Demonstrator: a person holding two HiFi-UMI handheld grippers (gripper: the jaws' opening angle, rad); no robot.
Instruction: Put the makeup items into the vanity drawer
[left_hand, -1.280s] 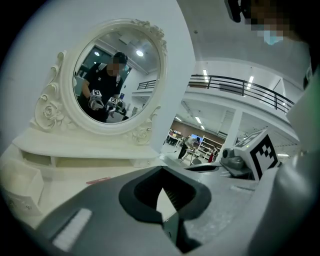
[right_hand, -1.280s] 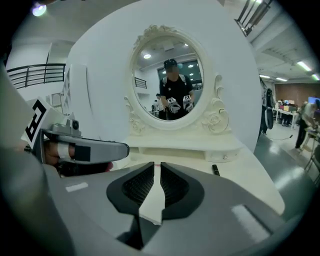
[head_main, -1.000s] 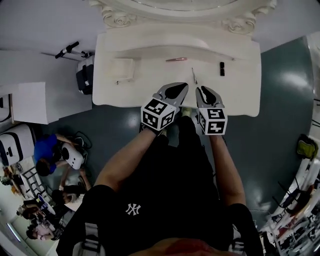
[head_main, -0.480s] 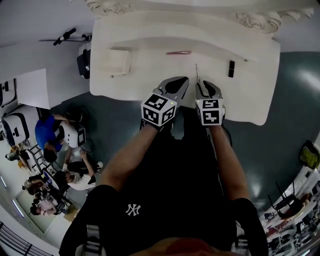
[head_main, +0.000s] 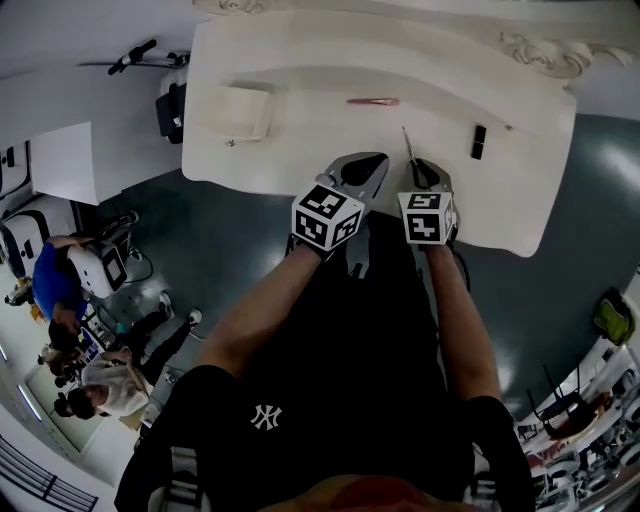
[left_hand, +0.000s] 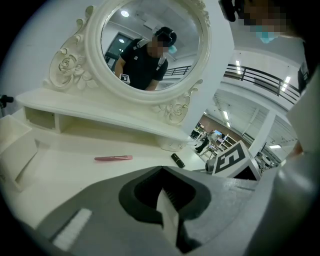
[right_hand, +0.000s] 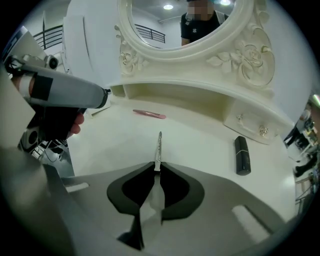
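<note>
Silver and slim, the stick on the desk now has its near end nipped in the closed jaws of my right hand-held gripper, which has edged forward (my left hand-held gripper, shut and empty, came alongside), so lifting it toward the drawer looks next.
</note>
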